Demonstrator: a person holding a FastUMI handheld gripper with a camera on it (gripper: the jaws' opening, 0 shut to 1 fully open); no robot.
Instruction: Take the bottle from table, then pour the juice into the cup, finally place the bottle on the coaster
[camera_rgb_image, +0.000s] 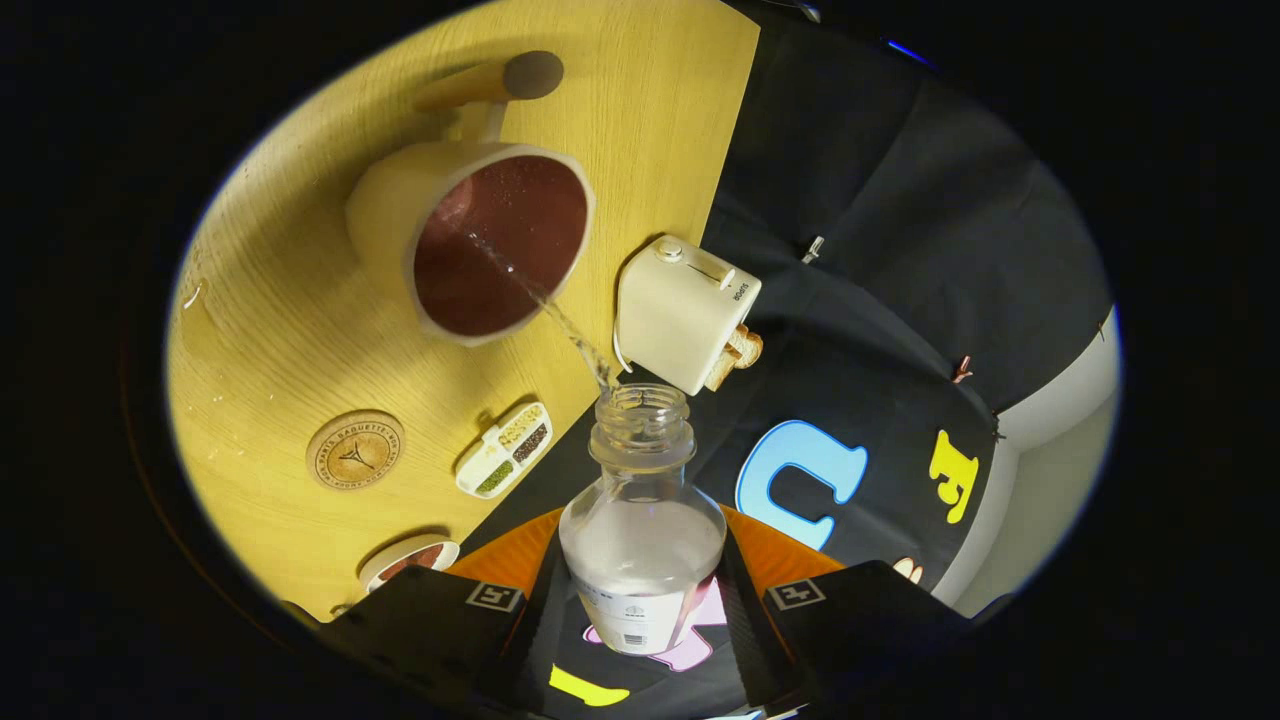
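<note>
Gripper view: tongs (640, 600) clamp the bottle (641, 530) from both sides, bottle tipped, open neck aimed at the cup (470, 240). Thin stream of clear liquid (560, 320) runs from the neck into the cup. Cup sits on the counter (290, 330). Coaster (355, 450) lies near the cup, bare. Toaster (682, 310) just beside the cup; small divided tray (505, 450) between coaster and bottle.

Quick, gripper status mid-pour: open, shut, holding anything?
Gripper: shut on the bottle, both fingers pressing its sides; bottle tipped, a stream running from its mouth into the cup.
</note>
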